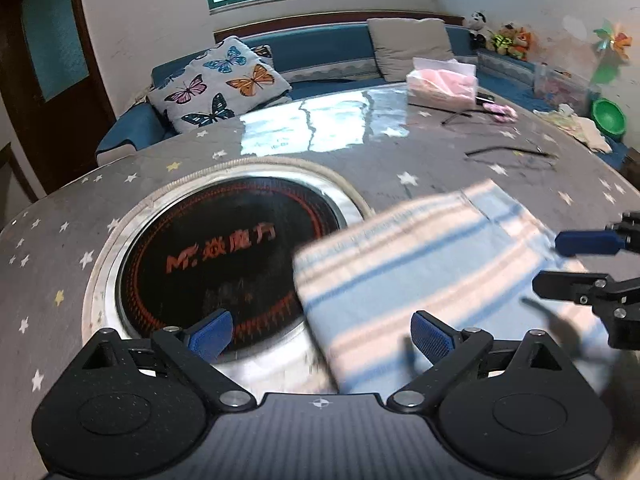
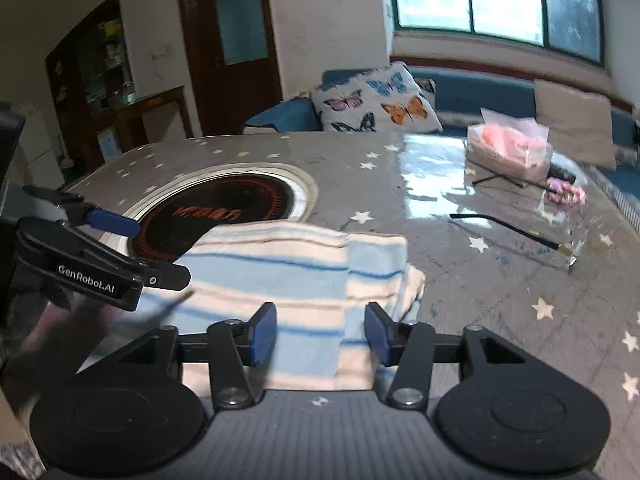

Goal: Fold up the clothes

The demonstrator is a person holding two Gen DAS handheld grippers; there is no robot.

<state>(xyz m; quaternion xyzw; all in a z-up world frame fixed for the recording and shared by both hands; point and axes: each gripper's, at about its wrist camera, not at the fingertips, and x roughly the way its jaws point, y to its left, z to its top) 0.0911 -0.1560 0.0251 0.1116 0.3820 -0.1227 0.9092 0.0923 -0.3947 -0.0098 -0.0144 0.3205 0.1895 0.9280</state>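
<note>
The striped garment (image 2: 296, 292) lies folded into a compact stack on the star-print table cover (image 1: 440, 160), its far edge lapping over the rim of the round black hotplate (image 1: 208, 256) set into the table. Both tools sit just behind it on the near side: the left gripper (image 1: 322, 332) has its blue pads spread wide with nothing between them, and the right gripper (image 2: 320, 332) stands parted too, the cloth showing beyond its pads but not pinched. That placing reads to me as a fold just laid, hands free of it. The stack's right edge looks loose, one layer sticking out past the rest. There is bare table to the right of it; farther off lie a thin black rod (image 2: 504, 230) and a pink tissue pack (image 2: 508, 148), well apart from the cloth.
</note>
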